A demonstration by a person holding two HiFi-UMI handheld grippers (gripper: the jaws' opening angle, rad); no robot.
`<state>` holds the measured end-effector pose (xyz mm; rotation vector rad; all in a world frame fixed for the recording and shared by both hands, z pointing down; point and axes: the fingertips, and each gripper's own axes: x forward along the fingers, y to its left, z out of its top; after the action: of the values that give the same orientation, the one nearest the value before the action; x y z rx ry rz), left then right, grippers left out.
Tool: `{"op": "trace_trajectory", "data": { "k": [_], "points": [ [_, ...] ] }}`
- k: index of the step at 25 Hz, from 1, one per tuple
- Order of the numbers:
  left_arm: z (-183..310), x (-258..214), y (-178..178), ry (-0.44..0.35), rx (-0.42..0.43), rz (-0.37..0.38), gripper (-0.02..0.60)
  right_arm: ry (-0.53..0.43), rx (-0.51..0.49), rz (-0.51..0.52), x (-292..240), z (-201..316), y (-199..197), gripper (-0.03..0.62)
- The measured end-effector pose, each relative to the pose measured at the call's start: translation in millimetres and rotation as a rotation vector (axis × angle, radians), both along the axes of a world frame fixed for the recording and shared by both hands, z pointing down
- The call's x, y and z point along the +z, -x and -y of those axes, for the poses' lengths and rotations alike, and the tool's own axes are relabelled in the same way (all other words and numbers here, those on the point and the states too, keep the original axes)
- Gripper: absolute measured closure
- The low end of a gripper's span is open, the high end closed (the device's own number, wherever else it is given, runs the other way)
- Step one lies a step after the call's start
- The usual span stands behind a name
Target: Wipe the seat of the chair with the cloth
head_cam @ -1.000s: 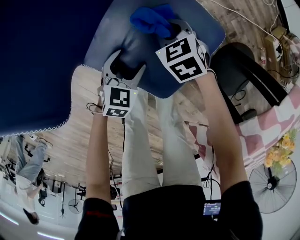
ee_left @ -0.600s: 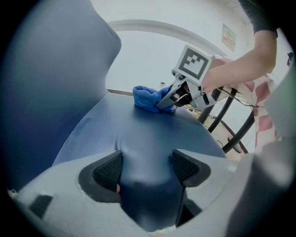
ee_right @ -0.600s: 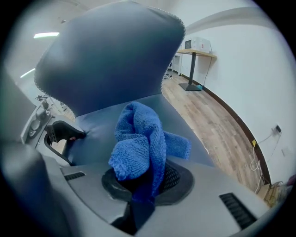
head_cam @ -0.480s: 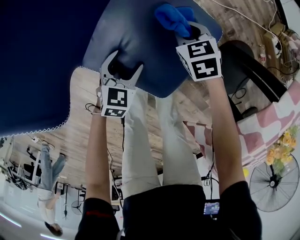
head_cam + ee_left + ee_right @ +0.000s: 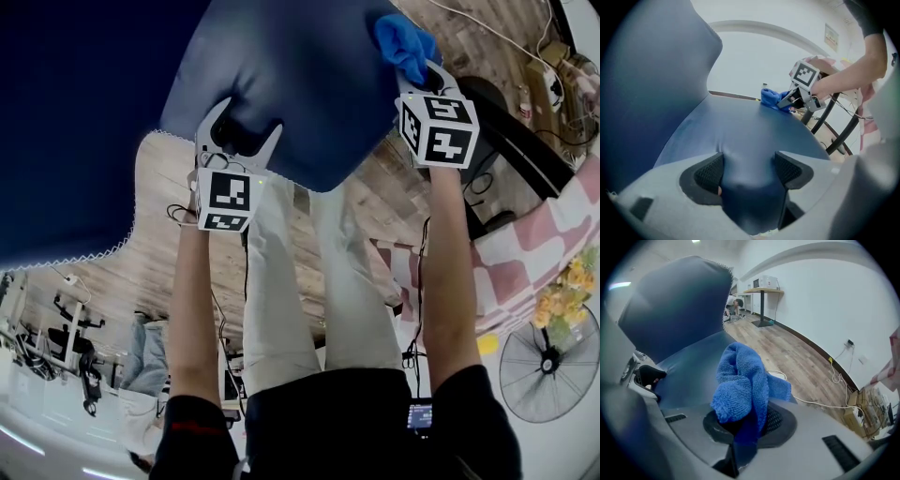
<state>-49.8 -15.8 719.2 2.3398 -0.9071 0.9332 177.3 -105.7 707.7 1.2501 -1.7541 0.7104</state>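
- Right gripper (image 5: 419,77) clamps the cloth (image 5: 403,42) at 2 o'clock on the seat (image 5: 300,84), mid-wipe I reckon.
- Left gripper (image 5: 240,131) pinches the seat's 7 o'clock lip.
- Next, probably: sweep toward 9 o'clock.

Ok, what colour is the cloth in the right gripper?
Bright blue. The cloth shows best in the right gripper view.

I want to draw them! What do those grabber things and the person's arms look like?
The left gripper and right gripper are light grey plastic, each with two prongs lined with black mesh-textured pads. Each carries a white cube printed with black square markers. Thin black cables run by the wrists. The person wears short black sleeves.
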Motion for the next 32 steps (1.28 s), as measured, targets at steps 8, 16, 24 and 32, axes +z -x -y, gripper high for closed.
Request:
{"op": "trace_trajectory", "data": {
  "k": [8, 16, 24, 32],
  "points": [
    [-0.1, 0.4, -0.5, -0.002, -0.001, 0.003, 0.233, -0.002, 0.090, -0.055, -0.3, -18.4, -33.3, 0.549],
    [0.5, 0.6, -0.6, -0.009, -0.004, 0.012, 0.233, 0.008, 0.120, -0.046, 0.4, -19.2, -35.5, 0.549],
    [-1.4, 1.5, 1.5, -0.006, -0.007, 0.010, 0.233, -0.005, 0.095, -0.033, -0.2, -13.6, -14.6, 0.549],
    [-0.5, -0.9, 0.7, -0.018, -0.004, 0.006, 0.233, -0.016, 0.048, 0.004, -1.2, -5.5, 14.4, 0.549]
  ]
}}
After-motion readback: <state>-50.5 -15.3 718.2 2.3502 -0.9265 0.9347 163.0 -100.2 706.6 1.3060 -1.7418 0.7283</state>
